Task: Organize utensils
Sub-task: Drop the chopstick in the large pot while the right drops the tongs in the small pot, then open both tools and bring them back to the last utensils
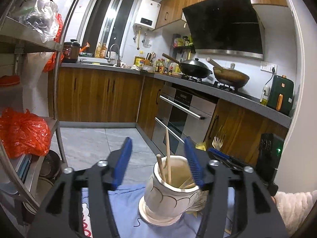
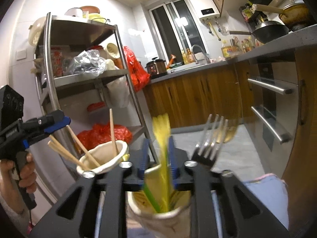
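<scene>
A white ceramic holder (image 1: 168, 196) stands on a saucer with wooden chopsticks (image 1: 168, 154) leaning in it. My left gripper (image 1: 158, 164) hangs just above and before its rim, jaws open, nothing pressed between the blue pads. In the right wrist view that holder (image 2: 103, 156) sits at left, with the left gripper (image 2: 59, 122) over its chopsticks (image 2: 87, 154). My right gripper (image 2: 158, 158) is open above a paper cup (image 2: 158, 208). A blurred bundle of yellow sticks (image 2: 161, 138) stands between its pads and reaches down into the cup. Metal forks (image 2: 215, 136) stand upright just right of it.
A blue cloth (image 1: 122, 208) covers the surface under the holders. A steel rack (image 2: 83, 75) with red bags (image 1: 21, 132) stands at left. Wooden cabinets, an oven (image 1: 182, 119) and a counter with woks (image 1: 195, 67) run along the right. A hand (image 2: 25, 170) grips the left tool.
</scene>
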`<state>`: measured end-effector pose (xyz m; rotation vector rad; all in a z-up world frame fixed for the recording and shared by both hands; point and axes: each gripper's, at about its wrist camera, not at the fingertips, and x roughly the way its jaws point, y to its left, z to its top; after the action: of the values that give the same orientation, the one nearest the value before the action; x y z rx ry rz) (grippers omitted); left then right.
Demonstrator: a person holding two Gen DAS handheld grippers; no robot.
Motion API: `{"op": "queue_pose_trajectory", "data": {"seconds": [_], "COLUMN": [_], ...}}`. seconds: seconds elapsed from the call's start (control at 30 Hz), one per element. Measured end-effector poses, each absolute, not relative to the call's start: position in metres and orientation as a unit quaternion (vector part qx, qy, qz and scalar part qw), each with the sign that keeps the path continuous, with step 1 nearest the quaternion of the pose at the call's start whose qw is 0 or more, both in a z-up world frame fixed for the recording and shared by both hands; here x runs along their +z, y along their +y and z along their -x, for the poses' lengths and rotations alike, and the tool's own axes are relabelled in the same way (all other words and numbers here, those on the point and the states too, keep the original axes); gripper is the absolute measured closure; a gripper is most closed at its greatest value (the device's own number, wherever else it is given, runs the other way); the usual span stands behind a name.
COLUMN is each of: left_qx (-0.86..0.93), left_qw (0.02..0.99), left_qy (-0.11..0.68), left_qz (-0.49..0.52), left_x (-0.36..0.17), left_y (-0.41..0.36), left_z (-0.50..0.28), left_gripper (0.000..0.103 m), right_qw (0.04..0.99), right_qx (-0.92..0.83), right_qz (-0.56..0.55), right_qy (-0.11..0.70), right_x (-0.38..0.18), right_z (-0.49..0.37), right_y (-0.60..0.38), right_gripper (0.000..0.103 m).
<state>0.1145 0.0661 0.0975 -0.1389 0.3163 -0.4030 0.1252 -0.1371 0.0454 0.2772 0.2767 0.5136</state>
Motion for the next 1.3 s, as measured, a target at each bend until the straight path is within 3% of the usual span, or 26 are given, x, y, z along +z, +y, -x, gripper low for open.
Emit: {"op": "queue_pose_trajectory", "data": {"seconds": [0.03,0.17,0.2,0.33,0.83,1.3], "left_qx": [-0.194,-0.179,-0.173,-0.157,-0.112,-0.126], "left_qw": [0.966,0.971,0.972,0.976,0.978,0.957], "left_qy": [0.153,0.141,0.137,0.134,0.172,0.259], "left_qz": [0.071,0.077,0.077,0.071,0.032,-0.030], "left_x": [0.099,0.104,0.105,0.109,0.095,0.022], "left_y": [0.067,0.071,0.072,0.072,0.046,-0.011], "left_z": [-0.112,-0.101,-0.097,-0.083,-0.035,-0.012], "left_gripper": [0.029,0.009,0.006,0.006,0.006,0.006], "right_qw": [0.949,0.948,0.948,0.950,0.955,0.930], "right_qx": [0.252,0.257,0.258,0.252,0.189,0.151], "right_qz": [-0.134,-0.139,-0.140,-0.132,-0.100,-0.035], "right_qy": [0.133,0.124,0.122,0.126,0.204,0.332], "right_x": [0.047,0.054,0.055,0.060,0.052,0.002], "right_z": [-0.120,-0.101,-0.096,-0.075,-0.015,0.003], "right_y": [-0.140,-0.149,-0.151,-0.160,-0.203,-0.194], "right_gripper": [0.064,0.031,0.023,0.007,0.005,0.005]}}
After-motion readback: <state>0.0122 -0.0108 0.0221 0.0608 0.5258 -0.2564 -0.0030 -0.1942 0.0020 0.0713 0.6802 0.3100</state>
